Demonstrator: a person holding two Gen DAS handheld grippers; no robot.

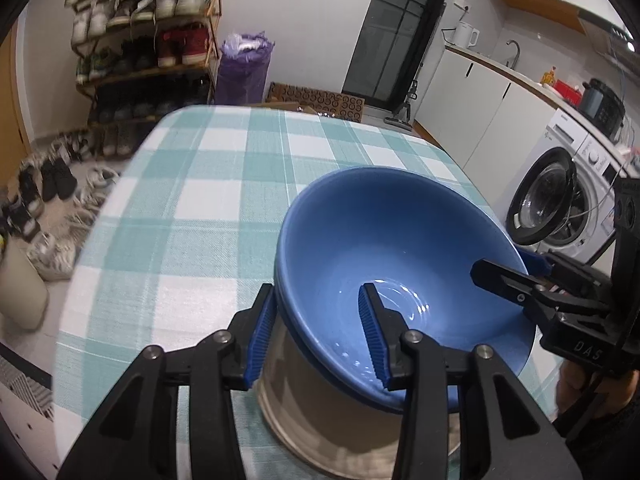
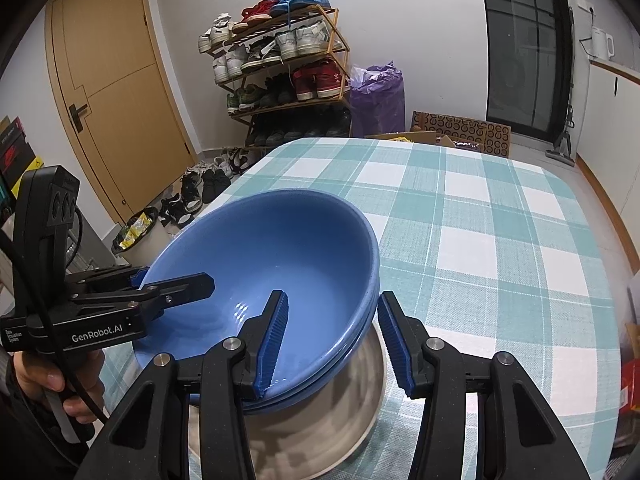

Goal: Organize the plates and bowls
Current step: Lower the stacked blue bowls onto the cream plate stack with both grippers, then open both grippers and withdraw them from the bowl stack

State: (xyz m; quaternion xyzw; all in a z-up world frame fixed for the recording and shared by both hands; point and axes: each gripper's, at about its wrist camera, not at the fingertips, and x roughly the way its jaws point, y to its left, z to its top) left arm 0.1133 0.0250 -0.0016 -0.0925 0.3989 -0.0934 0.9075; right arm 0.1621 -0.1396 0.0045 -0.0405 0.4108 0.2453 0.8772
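**Stacked bowls, both rims straddled**

Your left hand-held gripper (image 1: 316, 336) and right hand-held gripper (image 2: 334, 344) both stand open astride the rim of the blue bowls (image 2: 272, 264), nested atop a pale dish (image 2: 320, 412). Glazed, rigid, likely slippery and breakable: pinch the rims. The bench (image 2: 480, 220) offers room toward 12 o'clock.

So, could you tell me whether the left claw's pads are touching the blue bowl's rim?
Apart. In the left wrist view the left claw straddles the blue bowl rim, with visible gaps at both pads.

Steel bowl (image 2: 352, 412) beneath blue bowls (image 2: 280, 264): blurred, base cut off by frame edge.
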